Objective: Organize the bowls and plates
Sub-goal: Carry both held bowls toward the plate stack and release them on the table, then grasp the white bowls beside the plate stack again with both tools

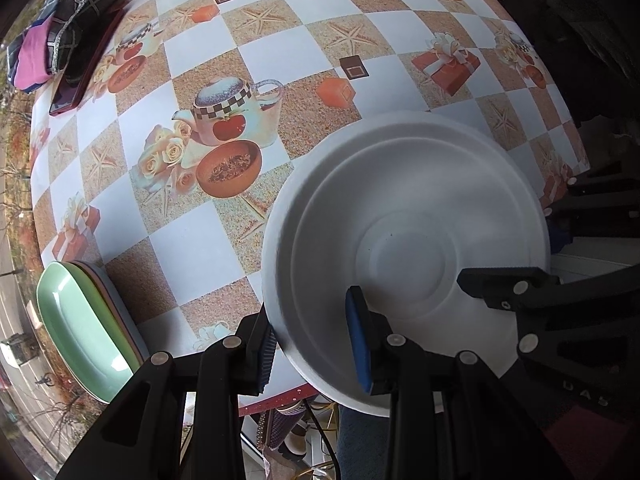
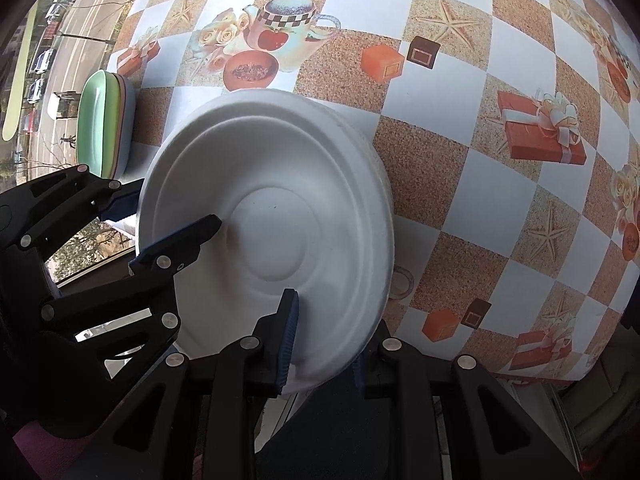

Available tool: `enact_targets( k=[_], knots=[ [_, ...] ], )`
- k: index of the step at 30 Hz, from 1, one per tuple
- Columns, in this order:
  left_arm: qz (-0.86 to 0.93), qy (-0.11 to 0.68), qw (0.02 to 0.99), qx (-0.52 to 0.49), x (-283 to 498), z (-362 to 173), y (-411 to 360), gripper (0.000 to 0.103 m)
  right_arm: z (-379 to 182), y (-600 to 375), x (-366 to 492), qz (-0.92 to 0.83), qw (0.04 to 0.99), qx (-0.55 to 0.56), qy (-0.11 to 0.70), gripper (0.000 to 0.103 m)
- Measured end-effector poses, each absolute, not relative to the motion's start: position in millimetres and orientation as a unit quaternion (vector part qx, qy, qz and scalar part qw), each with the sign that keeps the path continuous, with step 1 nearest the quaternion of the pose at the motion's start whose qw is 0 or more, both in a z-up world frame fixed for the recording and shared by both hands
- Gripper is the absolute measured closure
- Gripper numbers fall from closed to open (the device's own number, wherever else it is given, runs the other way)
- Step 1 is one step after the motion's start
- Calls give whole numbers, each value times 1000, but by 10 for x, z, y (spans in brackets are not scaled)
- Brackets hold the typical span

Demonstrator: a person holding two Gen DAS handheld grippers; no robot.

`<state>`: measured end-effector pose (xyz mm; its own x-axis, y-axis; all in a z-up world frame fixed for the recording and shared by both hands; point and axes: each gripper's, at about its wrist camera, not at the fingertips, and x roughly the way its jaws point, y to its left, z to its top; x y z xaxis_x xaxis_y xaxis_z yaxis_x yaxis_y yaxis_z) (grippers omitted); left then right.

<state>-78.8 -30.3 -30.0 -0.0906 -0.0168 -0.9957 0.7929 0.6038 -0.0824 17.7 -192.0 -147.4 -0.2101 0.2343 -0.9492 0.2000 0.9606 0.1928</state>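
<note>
Left wrist view puts your left gripper point(image 1: 316, 344) astride the near rim of the white bowl point(image 1: 404, 216), one pad inside, one outside, pinching the wall; your right gripper point(image 2: 324, 344) clamps the same rim likewise; the round bowl sits mouth up, overhanging the table's point(image 1: 200, 252) near edge; stacked pastel plates point(image 1: 84, 320) lie lengthwise along the left edge; faint lettering on the right gripper is unreadable.
</note>
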Motion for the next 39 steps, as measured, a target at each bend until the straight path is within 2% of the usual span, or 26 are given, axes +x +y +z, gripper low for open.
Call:
enact_targets(
  k=[6,9,11,15,16,17,18,19,24,39],
  knots=[
    [-333,657,607,298,-777,-329,-321,68,-1459,-1894,162,9,613,139,778,78],
    [-330,652,611,304,-790,-323,-323,57,-1429,-1898,158,12,614,147,775,78],
    [-328,641,619,315,-806,-297,-324,41,-1413,-1921,167,9,616,146,774,78],
    [-326,629,634,309,-755,-195,-287,32,-1367,-2026,163,-3,619,161,768,78],
    [-324,628,639,304,-727,-168,-268,29,-1353,-2064,164,-5,621,168,766,66],
    [-322,627,644,297,-697,-142,-250,26,-1331,-2106,159,-9,623,176,762,50],
    [-320,628,648,289,-665,-119,-226,24,-1313,-2154,160,-10,627,184,757,11],
    [-317,629,651,281,-633,-104,-201,23,-1293,-2200,154,-10,631,194,751,0],
    [-296,655,650,248,-486,-102,-84,23,-1265,-2362,156,-45,635,183,749,0],
    [-258,676,644,248,-443,-163,69,23,-1378,-2384,77,-84,594,201,774,0]
  ],
)
